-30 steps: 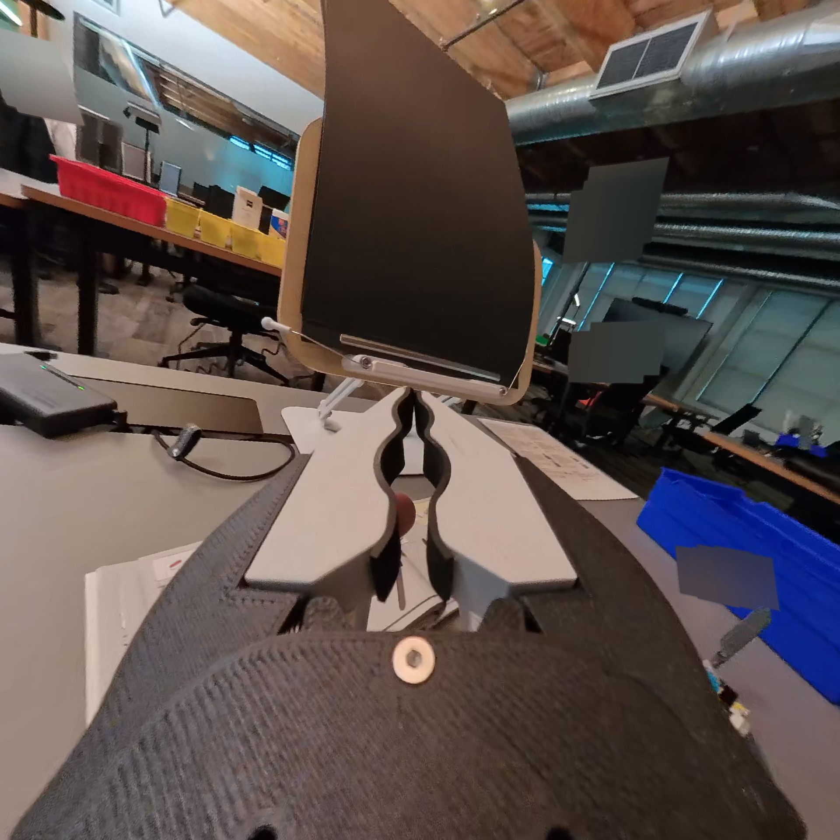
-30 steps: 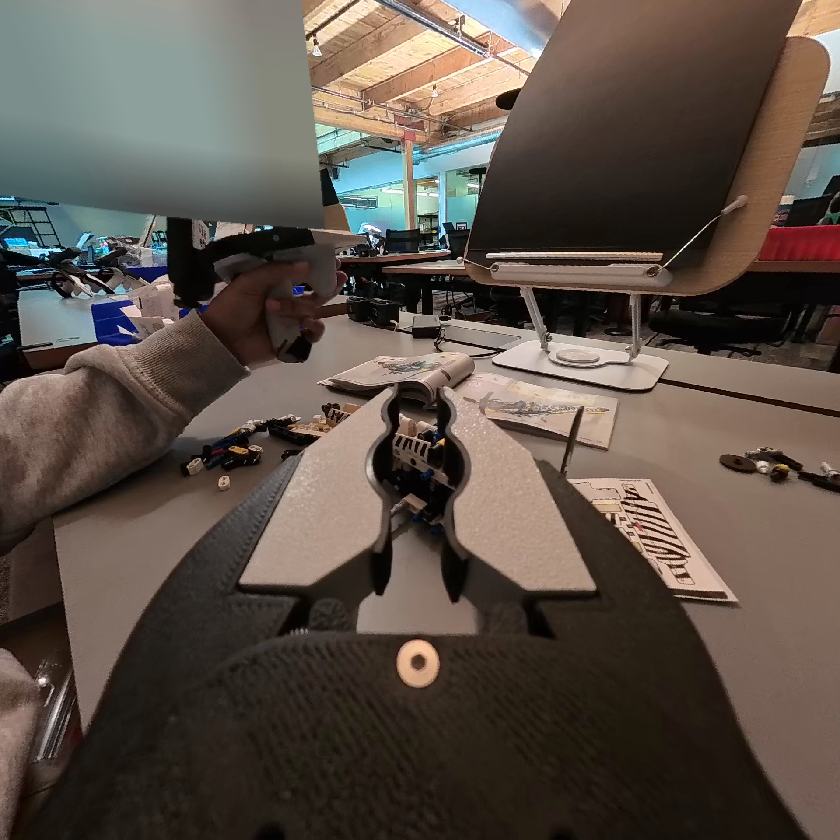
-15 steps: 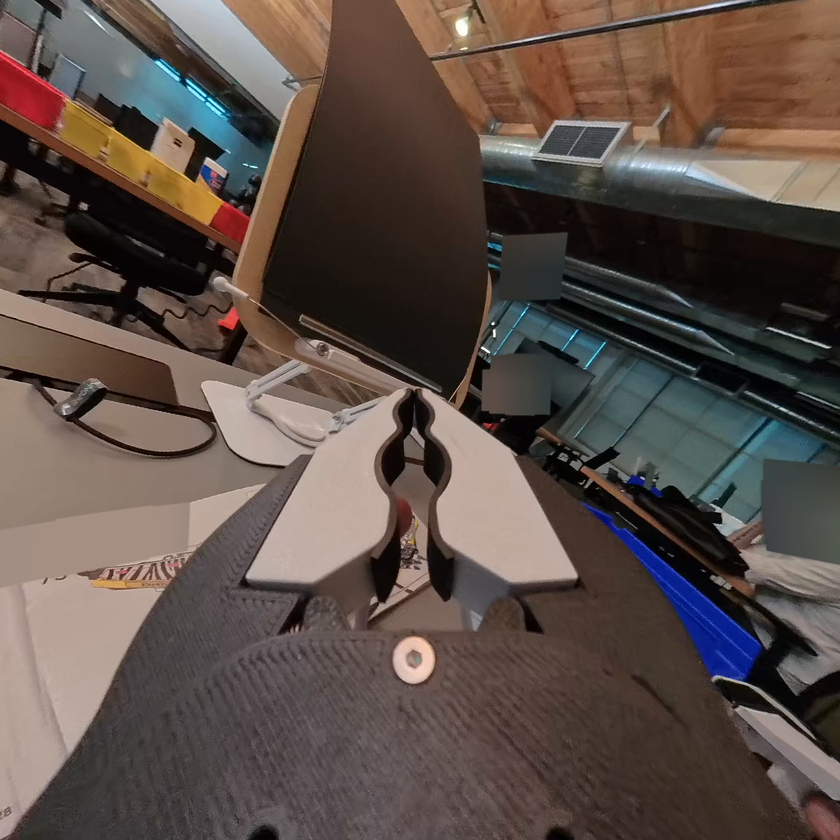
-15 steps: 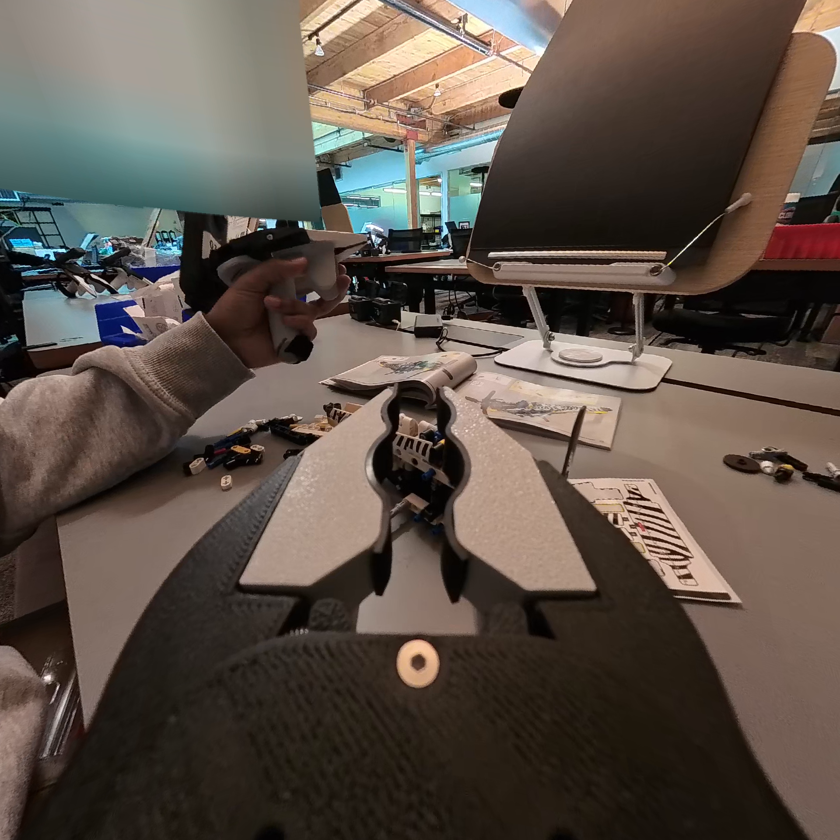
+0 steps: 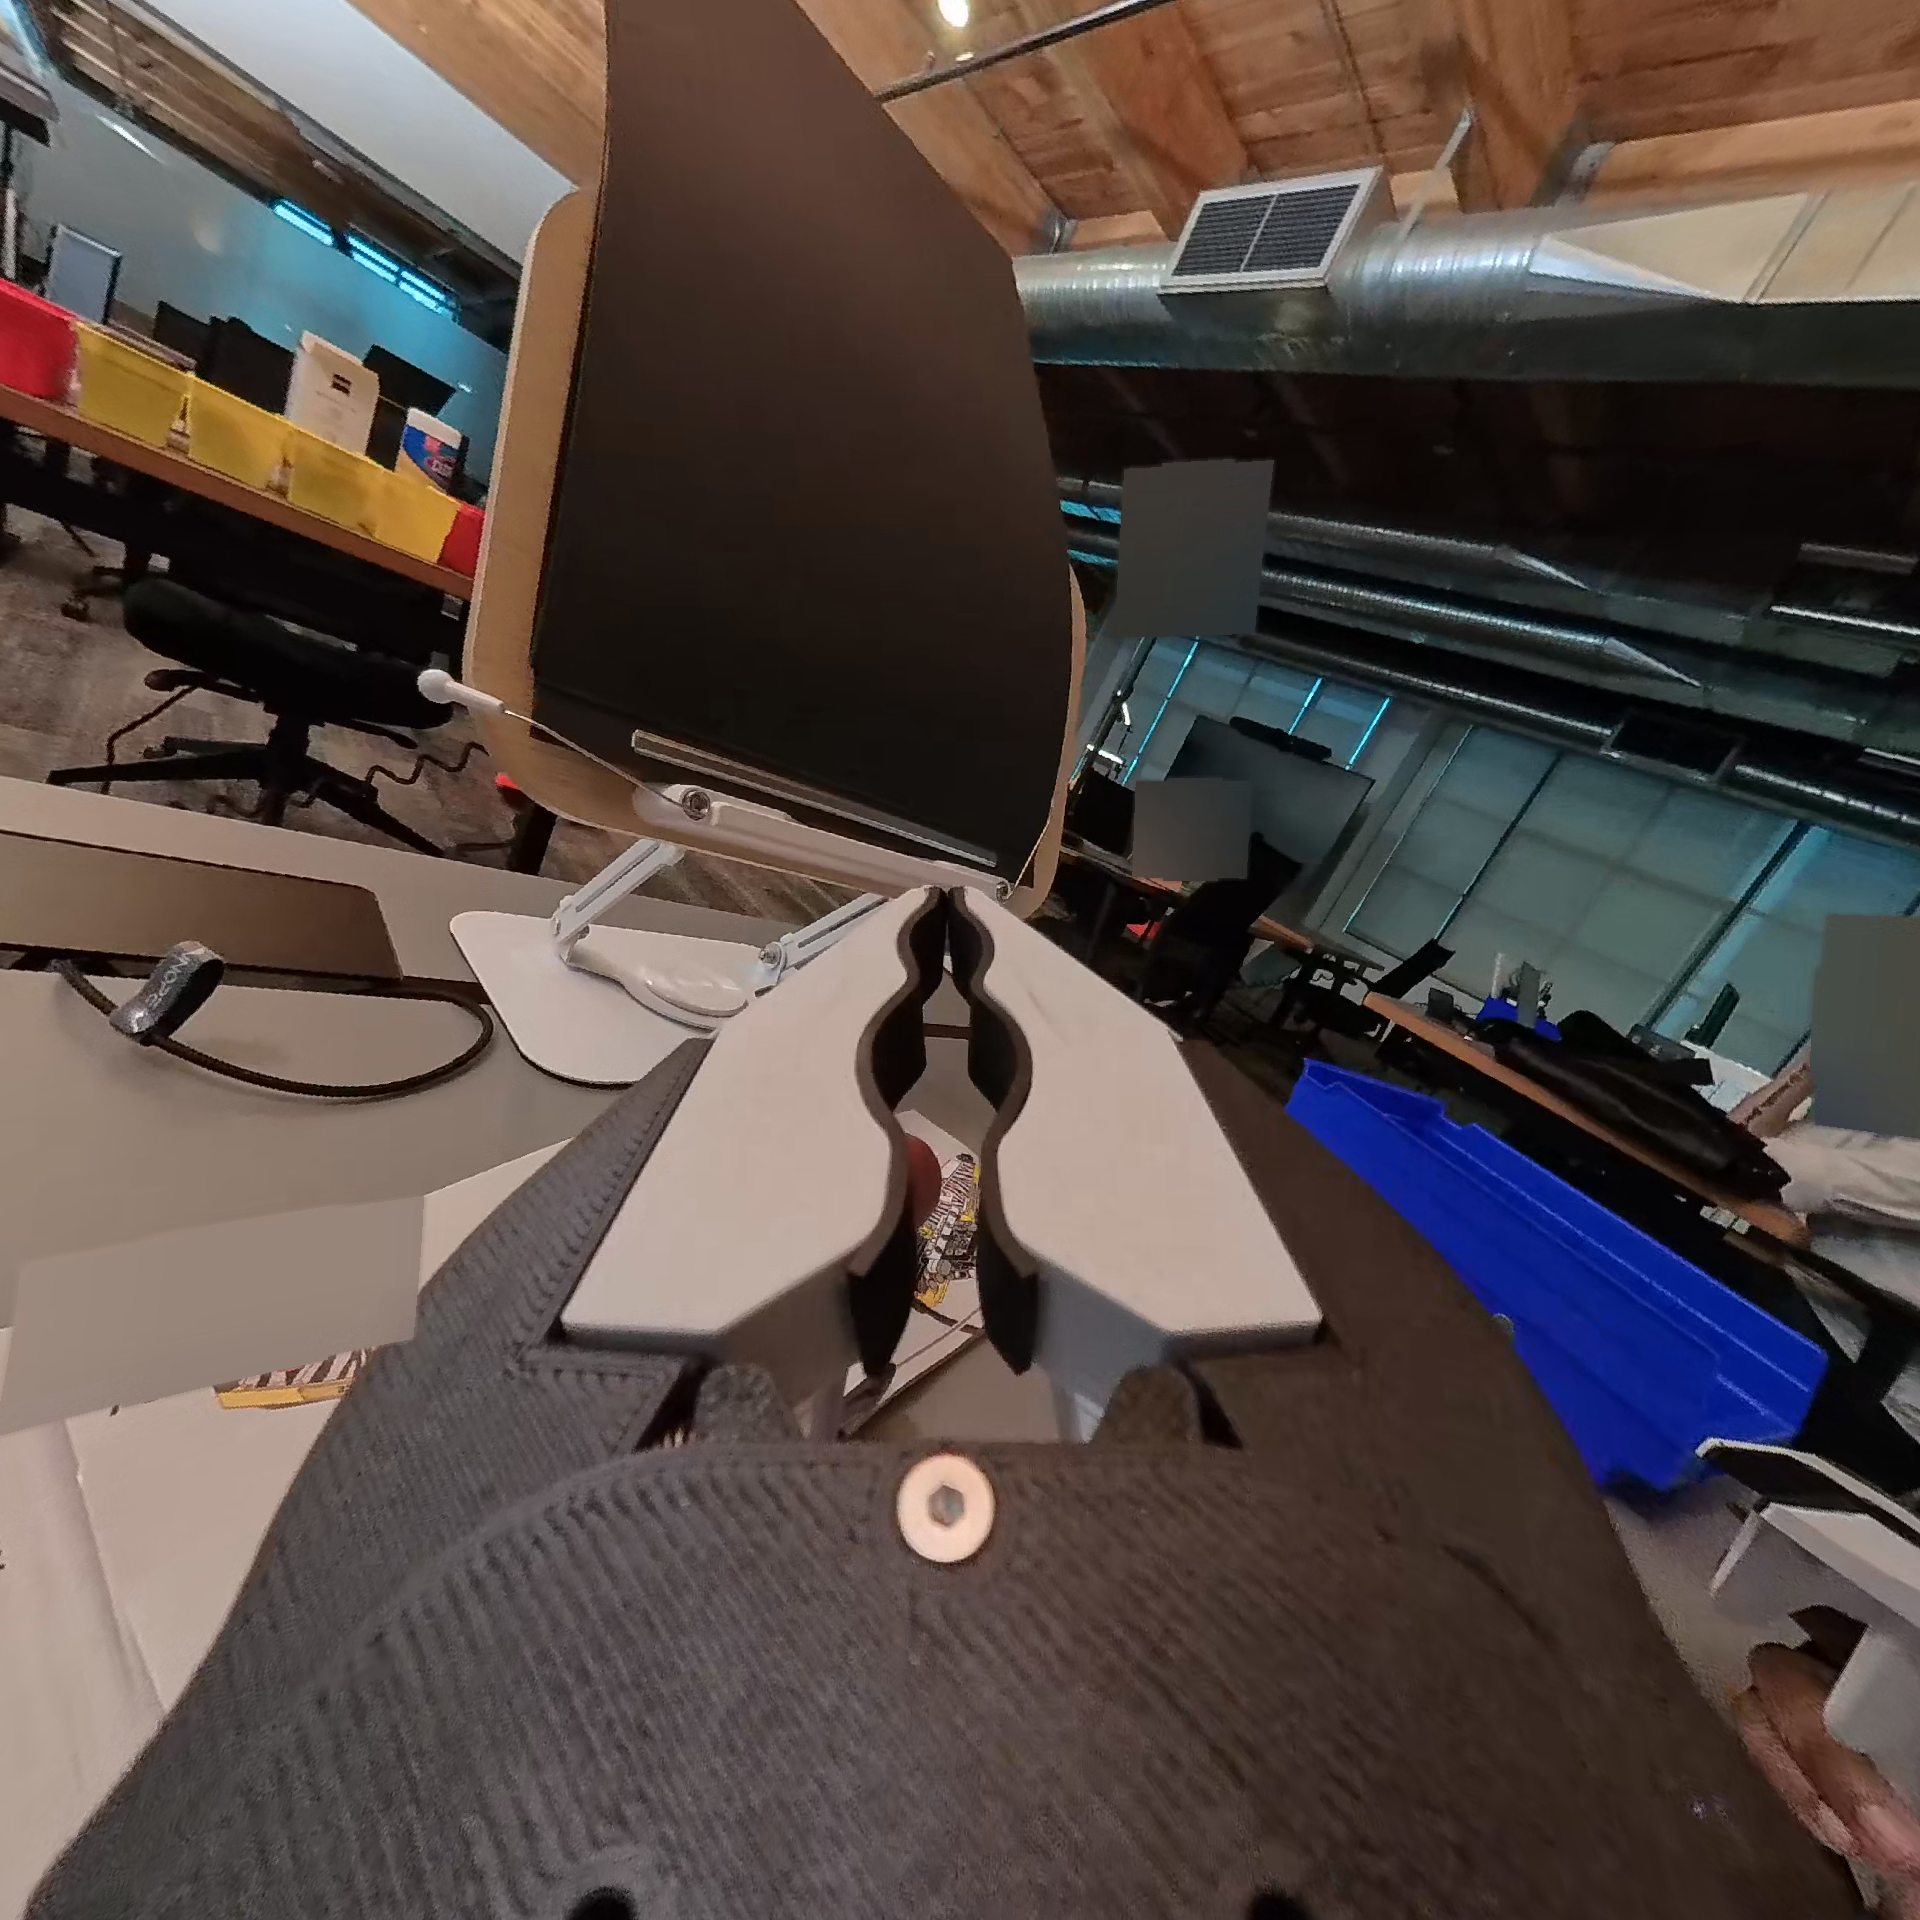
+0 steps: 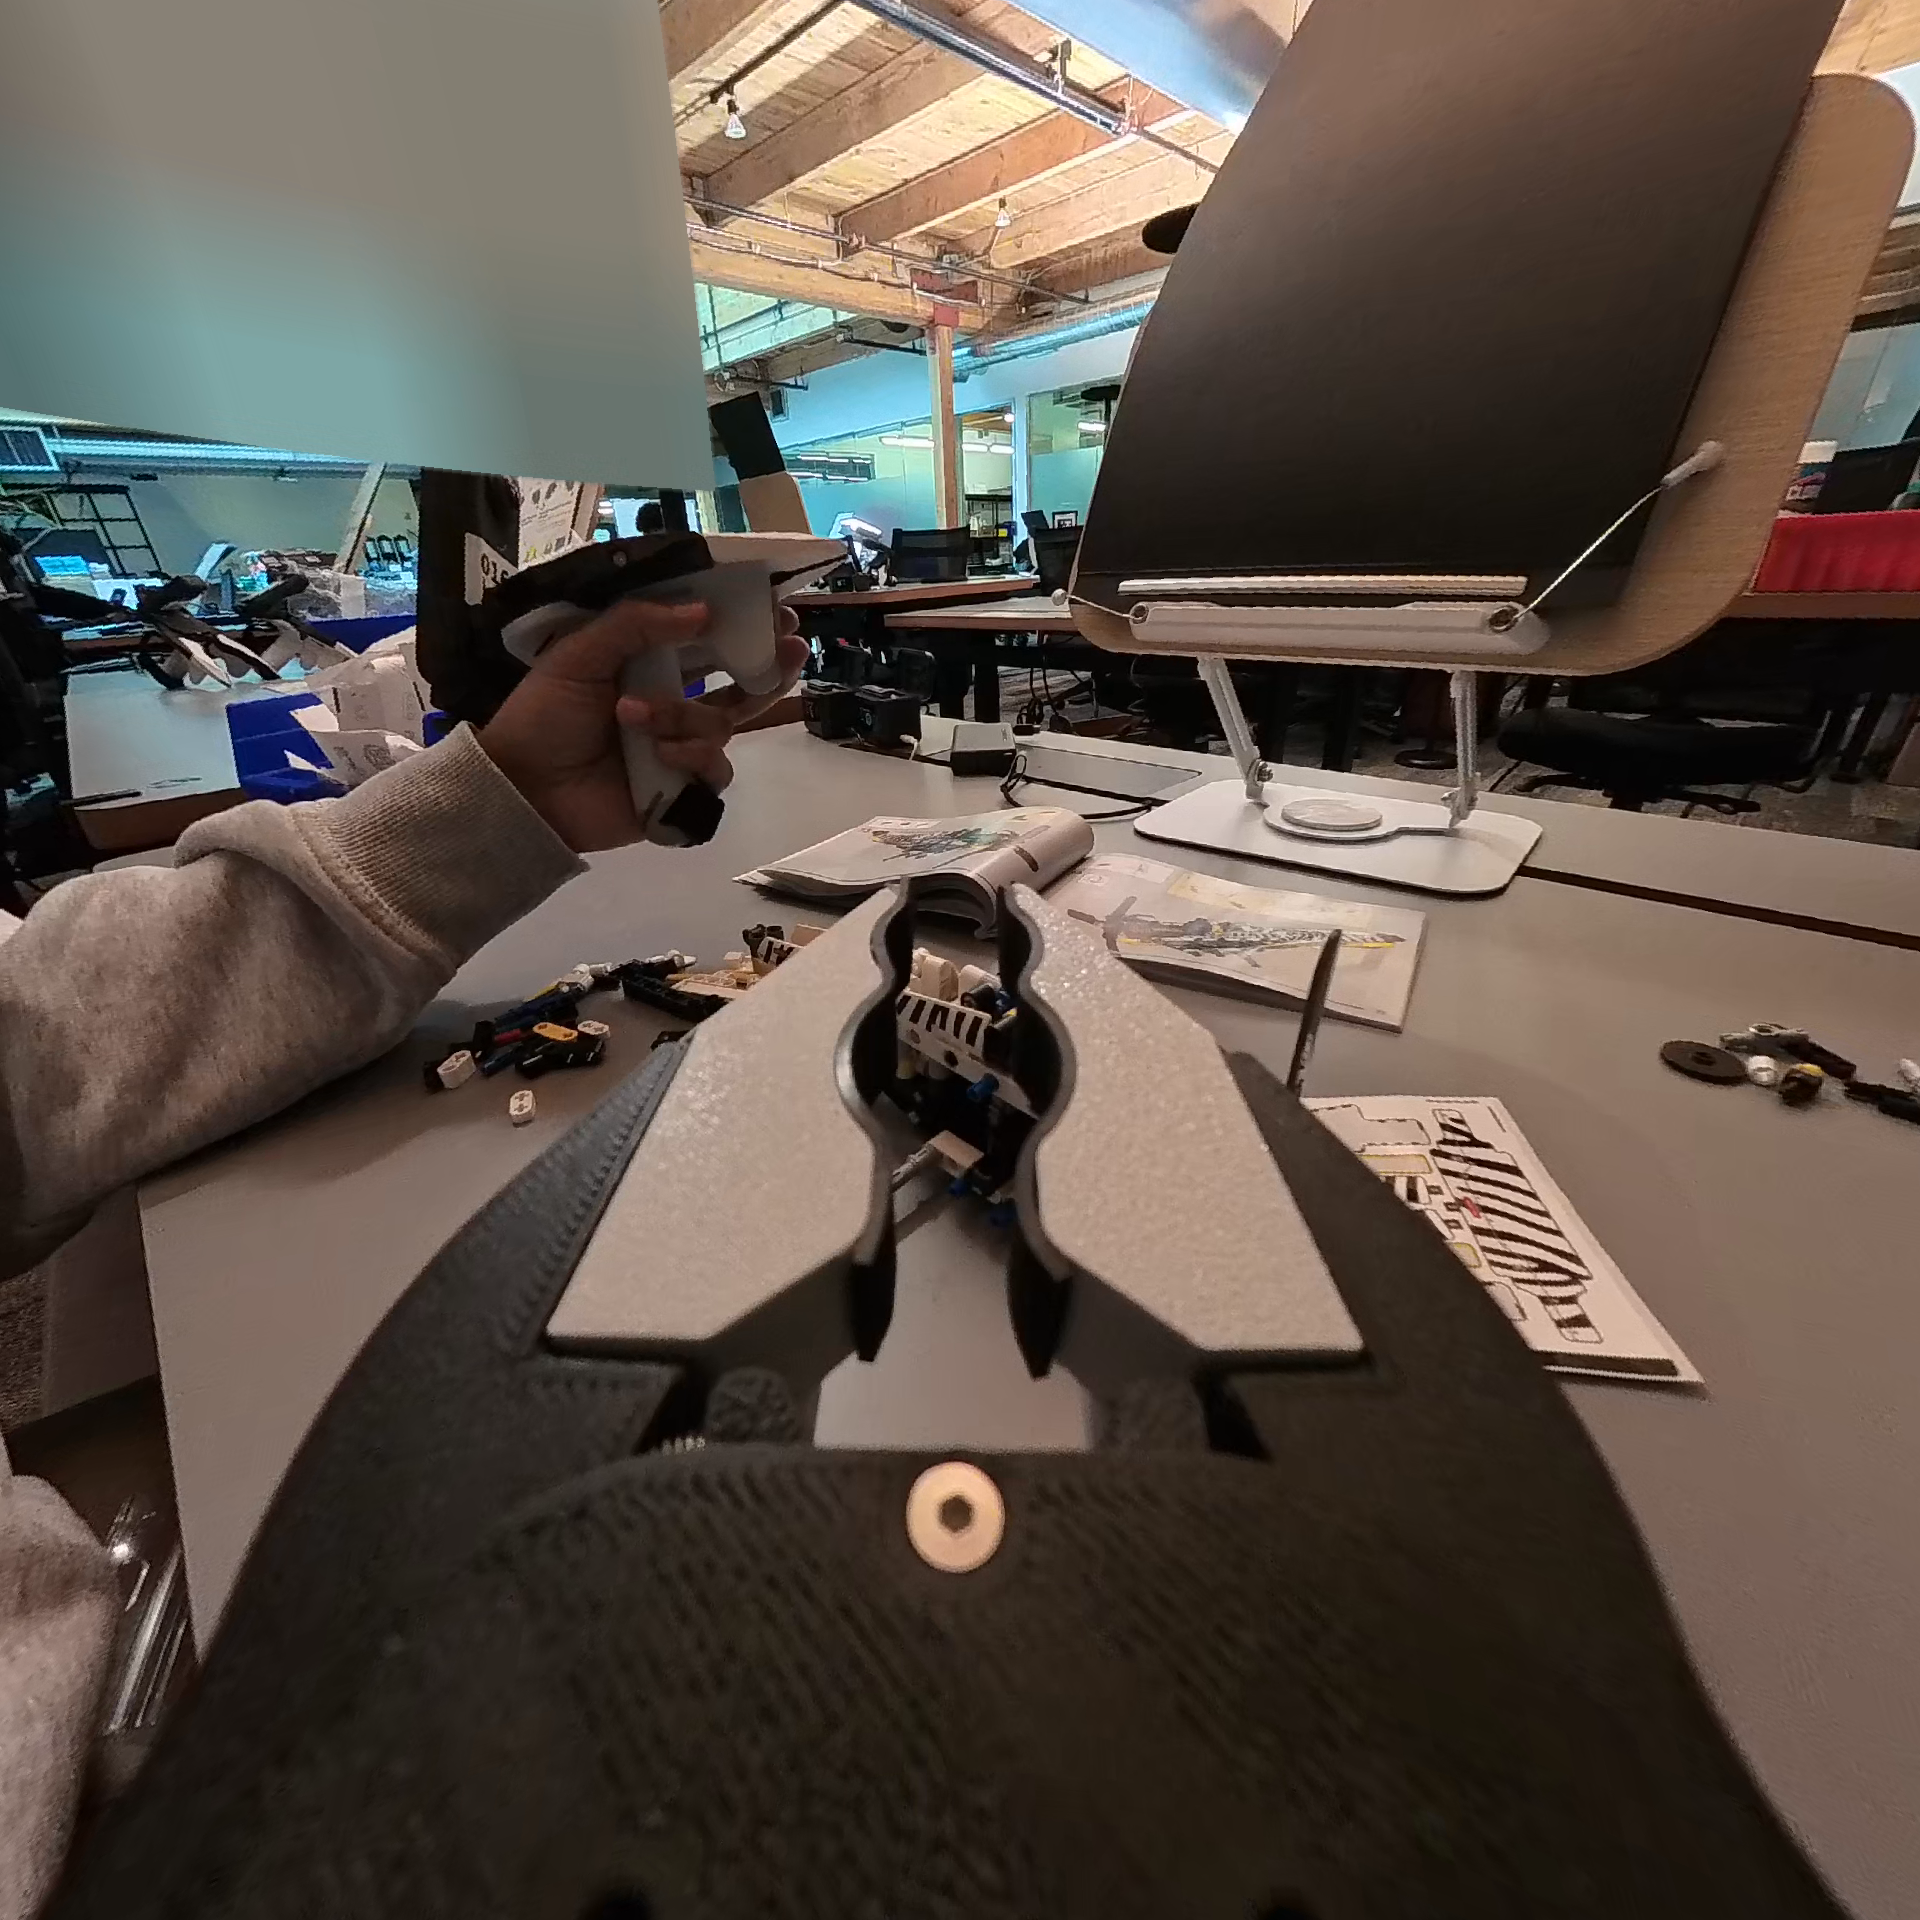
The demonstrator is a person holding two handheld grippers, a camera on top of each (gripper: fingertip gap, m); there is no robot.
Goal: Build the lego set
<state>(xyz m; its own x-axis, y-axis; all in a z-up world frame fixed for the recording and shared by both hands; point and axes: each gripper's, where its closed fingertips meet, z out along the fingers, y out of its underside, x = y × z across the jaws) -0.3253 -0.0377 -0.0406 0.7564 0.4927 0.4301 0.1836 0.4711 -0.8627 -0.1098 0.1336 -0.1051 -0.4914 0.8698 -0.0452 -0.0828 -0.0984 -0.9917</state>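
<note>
My right gripper [image 6: 954,909] is shut on a partly built lego assembly [image 6: 951,1029], white with black stripes and black and blue parts, held low over the grey table [image 6: 1714,1299]. A thin black rod [image 6: 1311,1003] stands up just behind its right finger. My left gripper [image 5: 945,909] has its fingertips together, with a small red piece [image 5: 918,1169] pinched farther back between the fingers. In the right wrist view a hand holds the left gripper [image 6: 821,556] raised above the table's left side, pointing right.
Loose lego pieces [image 6: 540,1039] lie left of the assembly, and a few more [image 6: 1787,1070] at the far right. Two instruction booklets [image 6: 935,847] [image 6: 1268,935] and a sticker sheet [image 6: 1496,1236] lie on the table. A book stand [image 6: 1340,821] is behind, with a cable [image 5: 312,1075] and a blue bin [image 5: 1558,1278].
The left gripper has swung right, then partly back left, still pinching the red piece; its hand has risen slightly. The right gripper and the assembly have not moved.
</note>
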